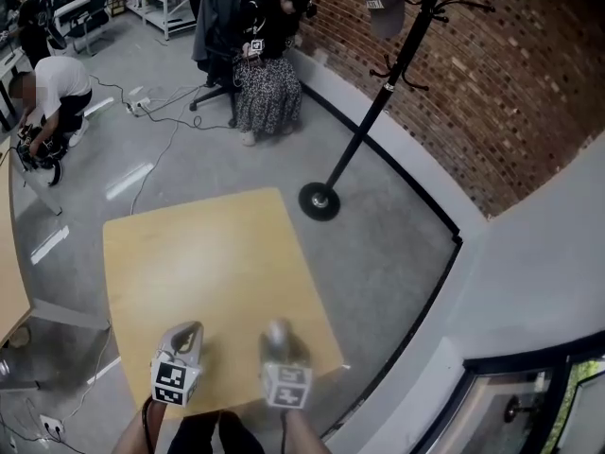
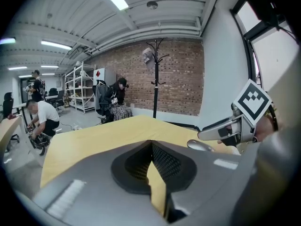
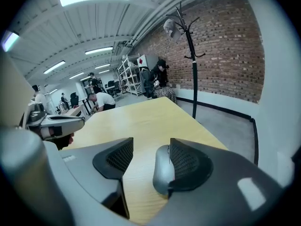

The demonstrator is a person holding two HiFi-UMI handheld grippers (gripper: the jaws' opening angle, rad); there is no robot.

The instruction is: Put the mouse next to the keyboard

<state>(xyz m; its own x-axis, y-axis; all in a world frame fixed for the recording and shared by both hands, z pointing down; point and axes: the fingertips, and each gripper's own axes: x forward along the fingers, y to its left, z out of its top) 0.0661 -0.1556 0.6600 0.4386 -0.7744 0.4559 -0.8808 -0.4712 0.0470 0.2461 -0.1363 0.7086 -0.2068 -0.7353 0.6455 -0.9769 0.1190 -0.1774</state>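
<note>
A grey mouse (image 3: 162, 169) lies on the yellow table (image 1: 208, 263) near its front edge. It sits between the jaws of my right gripper (image 3: 149, 147), against the right pad (image 3: 186, 161); the left pad stands clear of it, so the gripper is open. In the head view the mouse (image 1: 276, 329) shows at the tip of the right gripper (image 1: 278, 340). My left gripper (image 1: 189, 334) rests just left of it, its pads meeting at the tips (image 2: 151, 145) with nothing between them. From the left gripper view the mouse (image 2: 200, 145) appears at the right. No keyboard is in view.
A black coat stand (image 1: 321, 200) rises from the floor beyond the table's far right corner. A seated person (image 1: 265, 74) and a crouching person (image 1: 52, 88) are far back. Another table's edge (image 1: 8, 282) lies at the left.
</note>
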